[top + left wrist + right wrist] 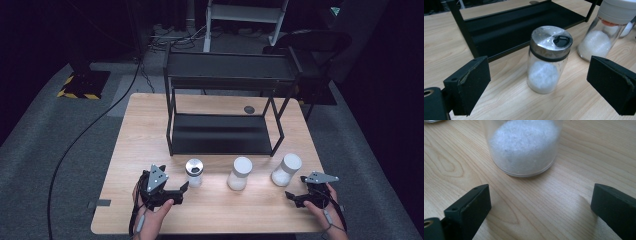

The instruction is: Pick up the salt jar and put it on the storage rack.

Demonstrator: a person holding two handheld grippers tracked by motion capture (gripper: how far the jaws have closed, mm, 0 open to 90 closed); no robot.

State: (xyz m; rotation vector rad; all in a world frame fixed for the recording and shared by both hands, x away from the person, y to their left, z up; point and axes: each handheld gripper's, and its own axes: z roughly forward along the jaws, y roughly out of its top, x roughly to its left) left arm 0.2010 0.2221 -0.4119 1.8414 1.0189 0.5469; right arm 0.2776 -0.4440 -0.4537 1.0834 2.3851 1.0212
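Left gripper point(186, 189), jaws spread wide, faces the steel-capped jar point(194, 172) at its 1 o'clock. Right gripper point(289, 195), jaws likewise apart, sits near the white-lidded jar point(286, 169) at 11 o'clock.

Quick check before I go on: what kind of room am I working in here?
Probably a lab or recording studio, not a kitchen: a lone wooden table on grey carpet, a cable across the floor, hazard tape on a stand base, dark surroundings.
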